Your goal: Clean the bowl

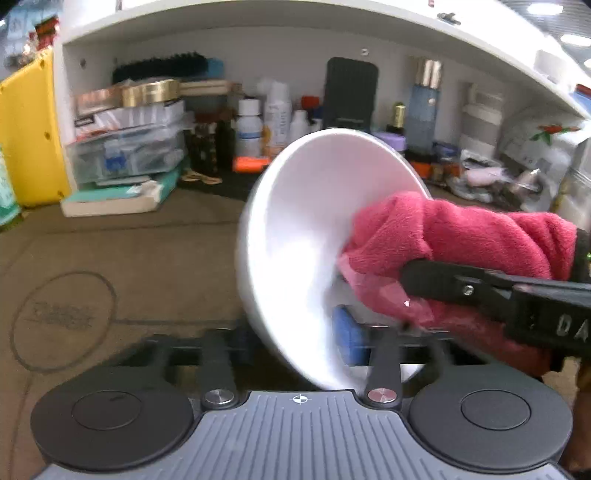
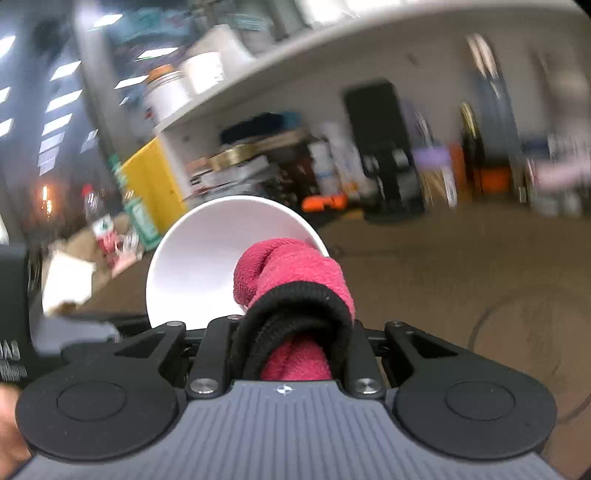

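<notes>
The white bowl [image 1: 306,229] is off the table and tilted on edge, its hollow facing right. Its lower rim sits in my left gripper [image 1: 314,343], whose blue pad [image 1: 347,339] presses against the inside wall, so the gripper is shut on the bowl. My right gripper [image 1: 402,266] comes in from the right, shut on a bunched pink cloth [image 1: 461,236] with black trim. The cloth's front touches the bowl's inner wall. In the right wrist view the cloth [image 2: 295,266] hides the fingertips of the right gripper [image 2: 291,295] and reaches into the bowl [image 2: 207,254].
A brown mat [image 1: 129,258] with a printed circle covers the table below. Behind it a white shelf [image 1: 258,22] holds stacked boxes [image 1: 129,140], several bottles [image 1: 258,125] and a black stand [image 1: 351,92]. A yellow bin [image 1: 26,129] stands at the left.
</notes>
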Tool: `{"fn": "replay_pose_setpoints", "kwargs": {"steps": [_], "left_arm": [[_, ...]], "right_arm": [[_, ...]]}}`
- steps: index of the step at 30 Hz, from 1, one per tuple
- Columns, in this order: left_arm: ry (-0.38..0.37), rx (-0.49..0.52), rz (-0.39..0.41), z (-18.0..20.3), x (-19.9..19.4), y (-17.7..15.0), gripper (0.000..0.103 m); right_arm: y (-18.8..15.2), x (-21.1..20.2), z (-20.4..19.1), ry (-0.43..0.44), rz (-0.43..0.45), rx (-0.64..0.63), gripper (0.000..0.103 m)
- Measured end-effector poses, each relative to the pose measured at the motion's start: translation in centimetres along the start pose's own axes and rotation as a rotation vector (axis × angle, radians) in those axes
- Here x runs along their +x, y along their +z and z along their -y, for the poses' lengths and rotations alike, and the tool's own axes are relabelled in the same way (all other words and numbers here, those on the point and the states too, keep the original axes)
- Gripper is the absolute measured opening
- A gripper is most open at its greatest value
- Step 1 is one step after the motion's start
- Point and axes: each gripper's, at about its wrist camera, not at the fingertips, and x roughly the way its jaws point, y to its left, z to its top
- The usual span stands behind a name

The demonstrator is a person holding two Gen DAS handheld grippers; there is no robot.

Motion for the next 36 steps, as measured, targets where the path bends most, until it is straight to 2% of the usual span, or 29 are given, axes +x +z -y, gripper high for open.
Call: {"fn": "replay_pose_setpoints", "kwargs": {"steps": [2,7,10,13,16,18,20,23,24,25,28,29,30,31,33,36], "left_arm": [[-0.025,0.043,-0.014,-0.3,-0.2,0.3,0.028],[-0.098,0.144,-0.064,-0.8,-0.5,0.8,0.027],[-0.143,0.199,-0.105,-0.9,-0.3,1.1,0.029],[-0.165,0.222,-0.132,-1.3,0.2,1.4,0.032],[-0.176,0.248,-0.143,-1.4,0.4,1.6,0.034],[-0.184,0.268,-0.150,-1.5,0.4,1.8,0.035],[-0.188,0.283,-0.156,-1.6,0.5,2.0,0.035],[-0.203,0.295,-0.174,-2.3,0.7,2.6,0.035],[-0.209,0.299,-0.182,-2.6,0.9,2.9,0.035],[-0.208,0.306,-0.186,-2.7,1.1,3.2,0.035],[-0.169,0.333,-0.187,-2.6,1.6,4.0,0.045],[-0.138,0.334,-0.176,-2.4,1.8,4.3,0.057],[-0.113,0.328,-0.165,-2.2,1.8,4.5,0.065],[-0.088,0.317,-0.148,-2.0,1.8,4.6,0.083],[-0.029,0.294,-0.118,-1.1,1.7,4.4,0.085],[0.031,0.247,-0.089,0.2,1.7,3.6,0.084]], "right_arm": [[0.5,-0.3,-1.1,-0.022,-0.013,-0.090,0.020],[1.0,1.6,-2.3,-0.083,-0.126,-0.238,0.021],[2.2,3.0,-2.5,-0.078,-0.129,-0.269,0.021],[2.9,3.8,-3.6,-0.071,-0.111,-0.378,0.021],[2.8,4.2,-5.0,-0.016,-0.061,-0.528,0.021],[2.8,3.8,-5.7,0.064,-0.030,-0.596,0.021],[3.2,2.8,-5.7,0.185,-0.007,-0.566,0.021],[3.5,1.2,-4.6,0.300,0.013,-0.477,0.020],[3.5,0.8,-4.0,0.298,0.017,-0.433,0.020],[3.5,0.4,-3.4,0.282,0.018,-0.391,0.020],[2.5,1.2,-1.5,0.101,-0.035,-0.274,0.020],[2.0,1.6,-1.1,0.065,-0.050,-0.255,0.021],[1.4,2.0,-0.7,0.029,-0.064,-0.227,0.021],[0.9,2.3,-0.3,0.005,-0.074,-0.188,0.021],[0.6,2.7,0.5,-0.013,-0.086,-0.094,0.021],[0.2,2.8,2.1,0.008,-0.097,0.080,0.021]]}}
